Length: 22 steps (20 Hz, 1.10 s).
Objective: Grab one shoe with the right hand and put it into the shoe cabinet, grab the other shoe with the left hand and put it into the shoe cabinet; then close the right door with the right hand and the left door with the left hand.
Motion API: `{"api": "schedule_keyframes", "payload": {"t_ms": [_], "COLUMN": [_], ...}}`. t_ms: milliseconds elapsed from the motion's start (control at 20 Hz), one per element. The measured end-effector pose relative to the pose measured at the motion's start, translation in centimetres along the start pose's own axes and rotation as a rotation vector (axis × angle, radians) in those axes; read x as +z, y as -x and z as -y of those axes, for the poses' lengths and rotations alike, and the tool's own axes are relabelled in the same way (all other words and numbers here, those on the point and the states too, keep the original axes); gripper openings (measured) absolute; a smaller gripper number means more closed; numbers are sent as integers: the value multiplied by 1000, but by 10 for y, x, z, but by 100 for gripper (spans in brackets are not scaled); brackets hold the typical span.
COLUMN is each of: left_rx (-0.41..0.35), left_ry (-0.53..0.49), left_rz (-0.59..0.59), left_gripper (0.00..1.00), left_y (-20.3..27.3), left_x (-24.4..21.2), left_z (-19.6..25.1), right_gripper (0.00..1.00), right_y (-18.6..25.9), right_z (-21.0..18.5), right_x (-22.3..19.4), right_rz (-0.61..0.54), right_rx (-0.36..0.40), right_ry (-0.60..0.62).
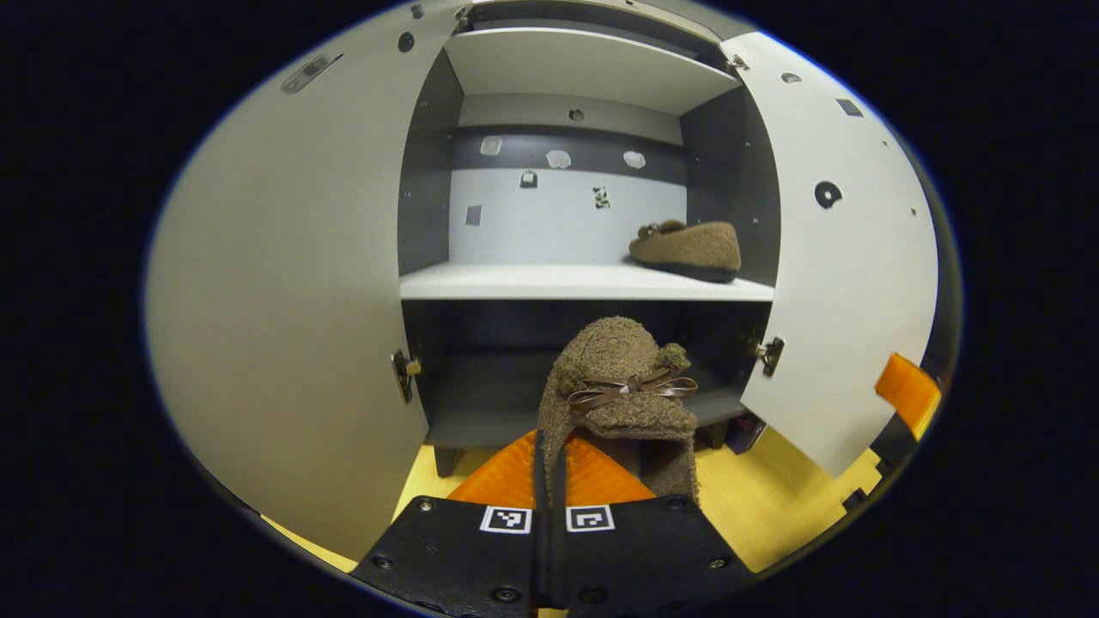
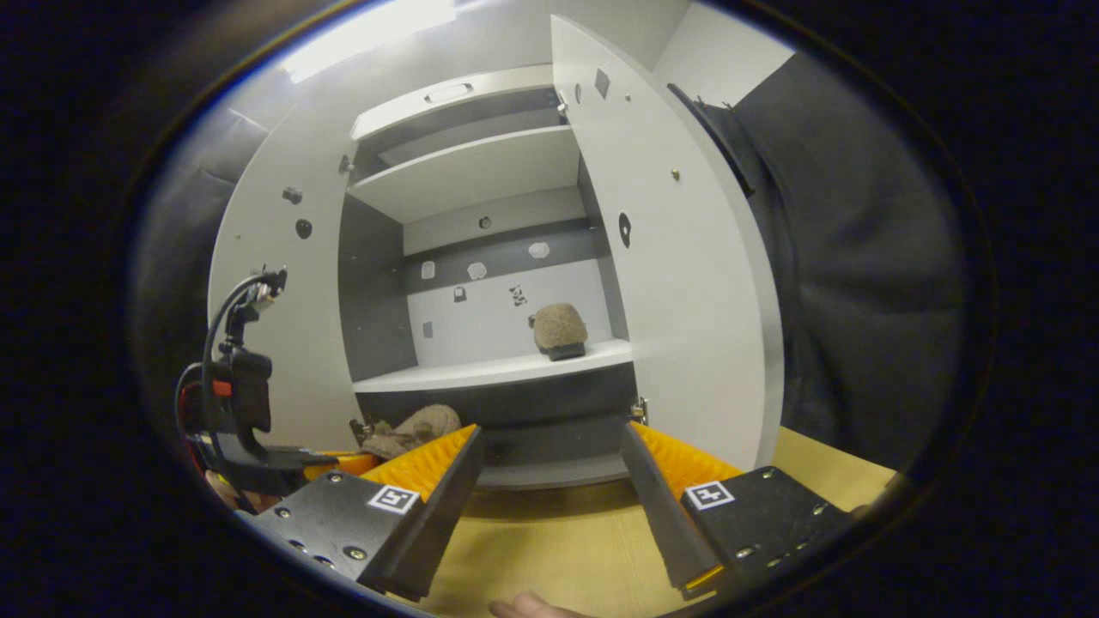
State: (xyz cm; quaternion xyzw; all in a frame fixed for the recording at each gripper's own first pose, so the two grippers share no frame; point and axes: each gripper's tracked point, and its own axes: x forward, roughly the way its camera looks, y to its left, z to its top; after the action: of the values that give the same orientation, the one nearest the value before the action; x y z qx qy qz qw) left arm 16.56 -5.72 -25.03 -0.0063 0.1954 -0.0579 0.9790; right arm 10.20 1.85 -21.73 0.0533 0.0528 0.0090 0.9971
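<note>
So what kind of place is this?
Probably a staged recording booth, not a real home: an open shoe cabinet on a bare wooden floor, dark cloth wall alongside, one brown fuzzy shoe shelved.

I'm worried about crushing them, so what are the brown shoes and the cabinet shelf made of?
The brown fuzzy shoes look like soft, curly fleece, one with a glossy, leather-like bow. The white cabinet shelf looks like rigid matte laminated board, probably.

- Both doors (image 1: 283, 283) stand wide, so your way to the shelf (image 1: 515, 281) is open
- Only a shoe (image 1: 687, 249) fills its right end
</note>
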Motion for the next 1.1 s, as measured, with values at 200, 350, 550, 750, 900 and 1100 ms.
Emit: {"api": "schedule_keyframes", "payload": {"t_ms": [200, 350, 550, 750, 900, 1100], "left_rx": [33, 47, 49, 69, 105, 167], "left_ry": [32, 51, 74, 76, 89, 88], "left_rz": [108, 166, 187, 187, 191, 135], "left_gripper": [0, 0, 0, 0, 0, 0], "left_y": [-7, -14, -34, -61, -93, -154], "left_x": [67, 116, 160, 188, 206, 203], "left_z": [-3, -3, -2, -4, -12, -20], "right_gripper": [95, 95, 94, 96, 96, 96], "right_y": [4, 6, 5, 2, 3, 1], "right_z": [1, 3, 0, -2, -7, -11], "right_x": [13, 28, 67, 101, 106, 103], "right_rz": [19, 38, 73, 108, 121, 124], "right_rx": [29, 41, 62, 36, 52, 59], "right_ry": [1, 19, 36, 49, 32, 7]}}
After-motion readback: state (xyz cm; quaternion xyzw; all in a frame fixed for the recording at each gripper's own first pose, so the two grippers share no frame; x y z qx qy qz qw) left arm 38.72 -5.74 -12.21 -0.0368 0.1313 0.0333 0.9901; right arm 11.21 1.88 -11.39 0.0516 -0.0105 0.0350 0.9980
